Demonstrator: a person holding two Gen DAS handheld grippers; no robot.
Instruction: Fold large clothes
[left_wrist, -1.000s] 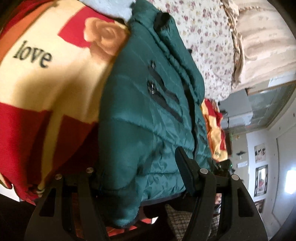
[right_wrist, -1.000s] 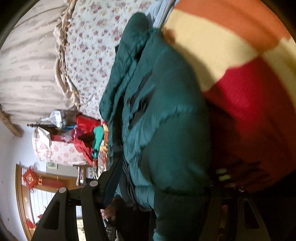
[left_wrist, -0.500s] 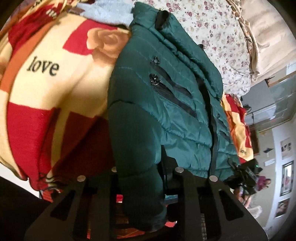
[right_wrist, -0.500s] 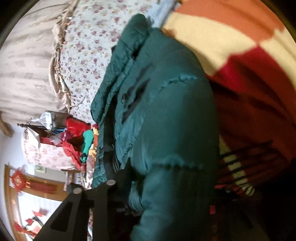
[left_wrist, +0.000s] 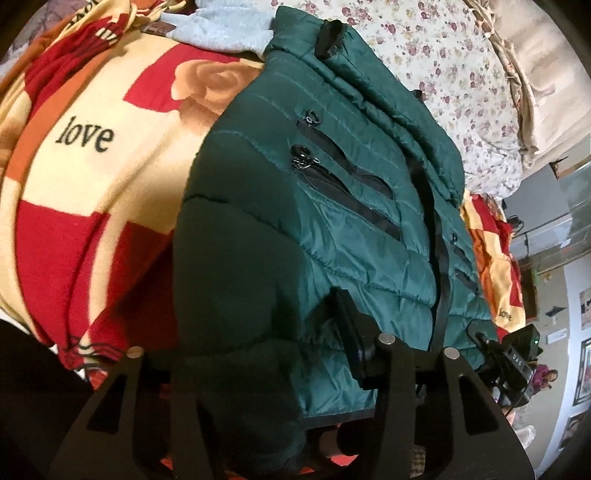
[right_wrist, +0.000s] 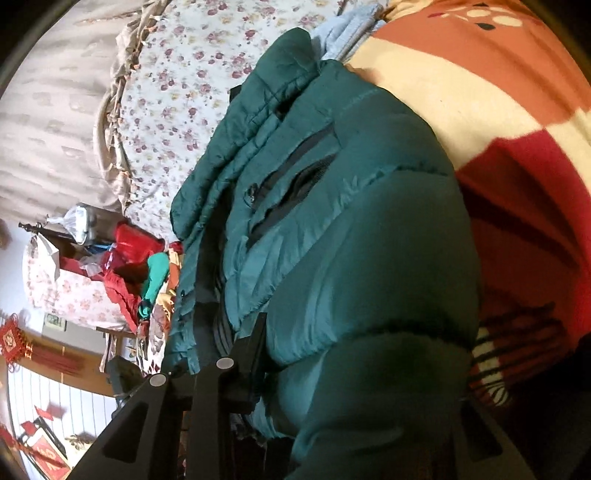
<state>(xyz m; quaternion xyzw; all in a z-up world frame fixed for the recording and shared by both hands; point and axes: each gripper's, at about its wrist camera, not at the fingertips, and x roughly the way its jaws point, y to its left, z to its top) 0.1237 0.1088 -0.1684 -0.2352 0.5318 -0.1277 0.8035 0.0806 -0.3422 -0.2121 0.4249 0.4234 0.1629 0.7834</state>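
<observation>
A dark green puffer jacket (left_wrist: 362, 206) lies front up on a bed, zipped, with black pocket zips. Its near sleeve (left_wrist: 229, 295) runs down between the fingers of my left gripper (left_wrist: 255, 332). The jaws are opening, and the puffy fabric still fills the gap against the right finger (left_wrist: 351, 332). In the right wrist view the same jacket (right_wrist: 332, 221) fills the middle. Its other sleeve (right_wrist: 388, 387) sits in my right gripper (right_wrist: 365, 362), which is shut on it. That gripper's right finger is hidden by fabric.
Under the jacket lies a red, cream and orange blanket (left_wrist: 85, 136) printed "love", over a floral sheet (left_wrist: 461, 74). A light blue garment (left_wrist: 221, 29) is beyond the collar. A heap of red and green clothes (right_wrist: 129, 258) stands off the bed's far side.
Both pairs of jaws closed in from wide onto the jacket's sleeves. The left pair has since widened a little. The left view tipped down and rose, showing more of the jacket.
</observation>
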